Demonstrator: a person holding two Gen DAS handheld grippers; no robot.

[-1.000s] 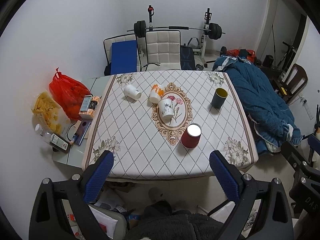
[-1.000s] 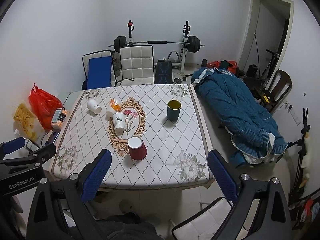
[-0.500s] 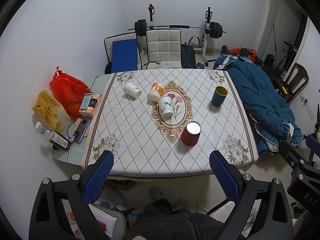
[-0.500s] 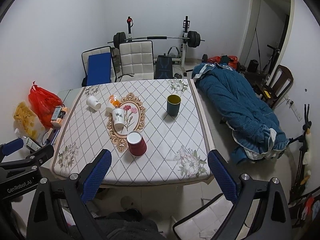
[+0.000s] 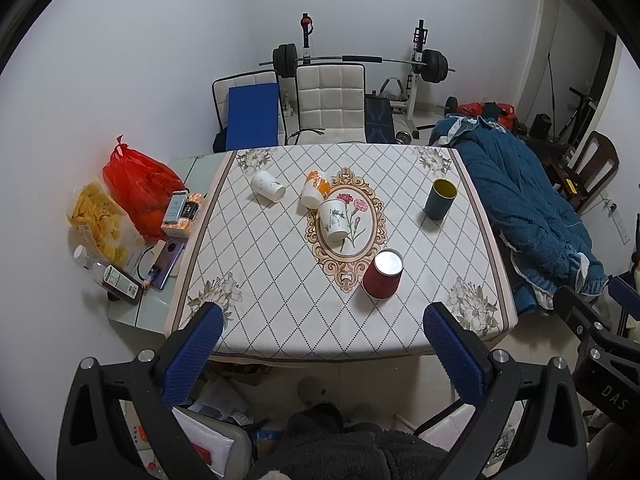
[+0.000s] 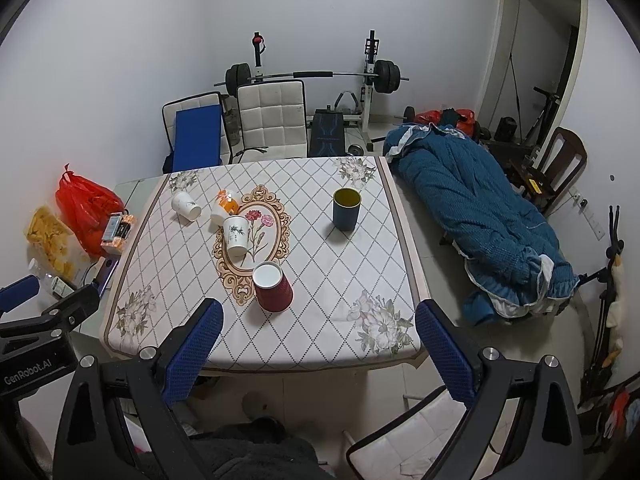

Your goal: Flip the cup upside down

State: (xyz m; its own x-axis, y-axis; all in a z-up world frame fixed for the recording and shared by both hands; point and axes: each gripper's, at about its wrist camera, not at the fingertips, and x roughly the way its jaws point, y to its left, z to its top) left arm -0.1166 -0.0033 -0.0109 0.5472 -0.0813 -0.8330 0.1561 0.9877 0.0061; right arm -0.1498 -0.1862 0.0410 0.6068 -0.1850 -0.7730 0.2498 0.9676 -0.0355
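We hold both grippers above the near edge of a tabletop covered in a white diamond-patterned cloth, well back from every cup. The left gripper has its blue-padded fingers spread wide with nothing between them; the right gripper is spread and unloaded too.

A dark teal cup with a yellow inside stands upright near the far right of the cloth, mouth up; we cannot see anything in it. A dark red paper cup with a white inside stands nearest us, its white circular end facing up; whether that is its mouth or its base is hard to tell. A white paper cup with a plant print sits on the floral oval at the centre, with an orange-and-white cup touching it behind. A plain white paper cup lies on its side, far left.
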